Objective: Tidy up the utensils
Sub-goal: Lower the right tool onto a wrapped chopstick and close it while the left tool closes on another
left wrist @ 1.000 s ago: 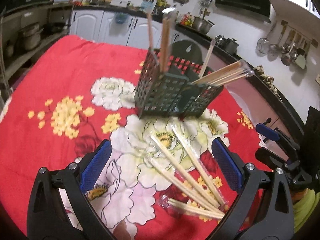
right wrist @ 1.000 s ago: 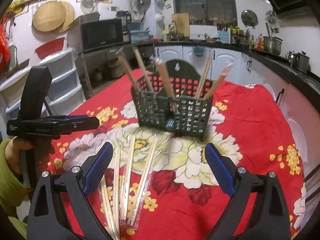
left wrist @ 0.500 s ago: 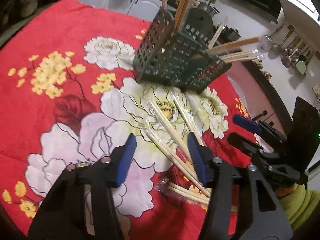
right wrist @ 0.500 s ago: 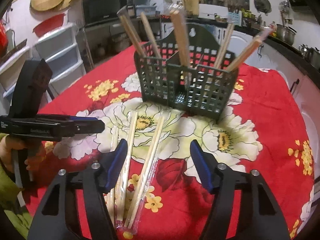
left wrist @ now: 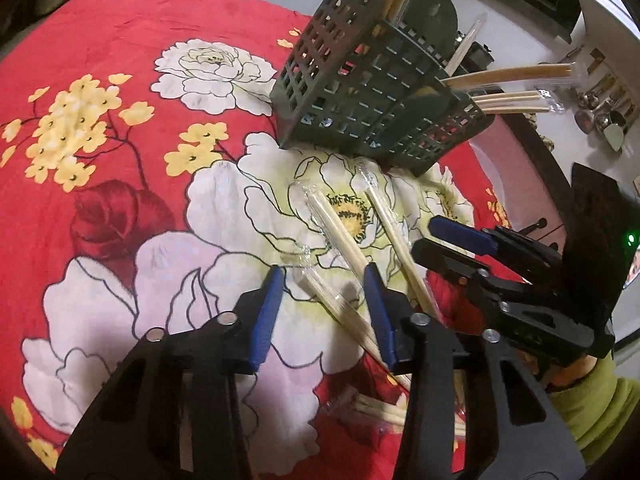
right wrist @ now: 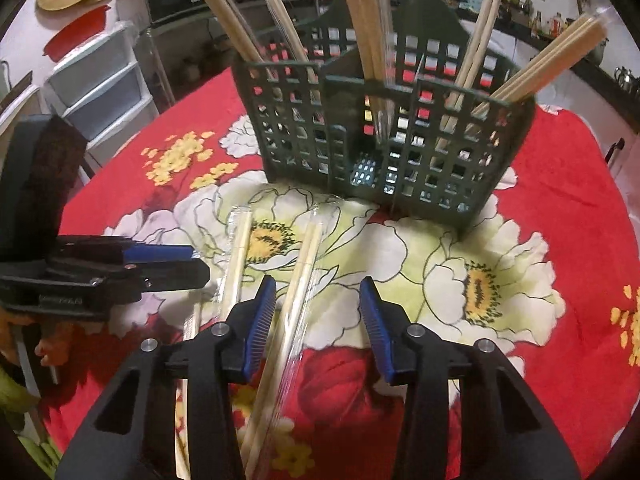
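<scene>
Red floral tablecloth (left wrist: 120, 40) — green slotted caddy (right wrist: 384, 140), kitchen counters (right wrist: 580, 64) behind

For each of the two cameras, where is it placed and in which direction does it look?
Left wrist: sits on the left gripper, looking down at wrapped chopsticks on the cloth; the right gripper and a green sleeve show.
Right wrist: sits on the right gripper, facing the green basket; the left gripper shows.
Shared: basket, loose chopsticks, floral cloth.
</scene>
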The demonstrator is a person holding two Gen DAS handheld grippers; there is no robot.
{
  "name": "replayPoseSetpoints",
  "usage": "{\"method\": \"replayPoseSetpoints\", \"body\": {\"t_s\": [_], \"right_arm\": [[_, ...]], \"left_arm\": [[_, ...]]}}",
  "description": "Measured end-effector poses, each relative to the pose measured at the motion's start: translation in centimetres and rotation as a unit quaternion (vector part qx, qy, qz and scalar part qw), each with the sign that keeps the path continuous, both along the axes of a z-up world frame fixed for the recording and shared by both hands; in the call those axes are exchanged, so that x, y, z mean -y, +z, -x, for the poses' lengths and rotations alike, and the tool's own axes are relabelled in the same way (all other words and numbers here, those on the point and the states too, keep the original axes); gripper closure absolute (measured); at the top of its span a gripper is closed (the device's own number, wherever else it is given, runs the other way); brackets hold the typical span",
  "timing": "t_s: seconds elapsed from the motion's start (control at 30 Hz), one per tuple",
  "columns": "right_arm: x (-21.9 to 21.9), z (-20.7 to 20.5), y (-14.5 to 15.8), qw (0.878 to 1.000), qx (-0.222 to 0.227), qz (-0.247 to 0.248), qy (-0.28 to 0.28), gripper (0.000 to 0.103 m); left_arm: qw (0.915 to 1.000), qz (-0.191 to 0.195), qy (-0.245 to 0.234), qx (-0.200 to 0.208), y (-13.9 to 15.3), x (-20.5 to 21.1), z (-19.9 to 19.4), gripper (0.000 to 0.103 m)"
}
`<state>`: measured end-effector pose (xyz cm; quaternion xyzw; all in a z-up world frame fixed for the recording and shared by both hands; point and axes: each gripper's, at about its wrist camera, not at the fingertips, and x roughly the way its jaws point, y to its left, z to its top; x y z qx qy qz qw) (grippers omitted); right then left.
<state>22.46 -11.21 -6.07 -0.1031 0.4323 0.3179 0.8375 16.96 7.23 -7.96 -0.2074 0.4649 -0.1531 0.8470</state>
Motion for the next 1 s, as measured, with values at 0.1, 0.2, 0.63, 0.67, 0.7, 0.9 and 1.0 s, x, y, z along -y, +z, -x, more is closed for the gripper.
{"method": "replayPoseSetpoints", "body": {"t_s": [0.1, 0.2, 0.63, 0.67, 0.7, 0.9, 1.0], "right_arm": [[-0.8, -0.7, -0.6, 1.0, -0.011, 0.002, 0.0, 0.064], [-1.5, -1.5, -0.9, 1.0, -0.019, 0.004, -0.004, 0.065], [-3.8, -3.7, -1.1, 0.999, -0.024, 0.038, -0.011, 0.087], [-4.2, -4.0, -1.0, 0.999, -0.025, 0.037, -0.011, 0.088], [-4.1, -4.0, -0.9, 0.999, -0.026, 0.037, -0.01, 0.09], [-2.1, -2.9, 0.2, 1.0, -0.01, 0.013, -0.006, 0.092], [-0.8, -1.9, 1.3, 1.0, 0.014, 0.004, -0.003, 0.092]], "left_arm": [[1.0, -0.004, 0.005, -0.005, -0.5, -0.3, -0.5, 0.085], [1.0, -0.001, 0.005, -0.006, -0.6, -0.7, -0.7, 0.09], [0.9998, 0.015, 0.009, 0.005, -1.0, -1.4, -0.6, 0.098], [0.9998, 0.018, 0.009, 0.005, -1.1, -1.5, -0.6, 0.099], [0.9997, 0.019, 0.01, 0.007, -1.0, -1.6, -0.6, 0.099], [0.9995, 0.018, 0.013, 0.021, 0.0, -2.1, -0.1, 0.099], [0.9991, 0.018, 0.016, 0.034, 0.9, -2.4, 0.2, 0.099]]}}
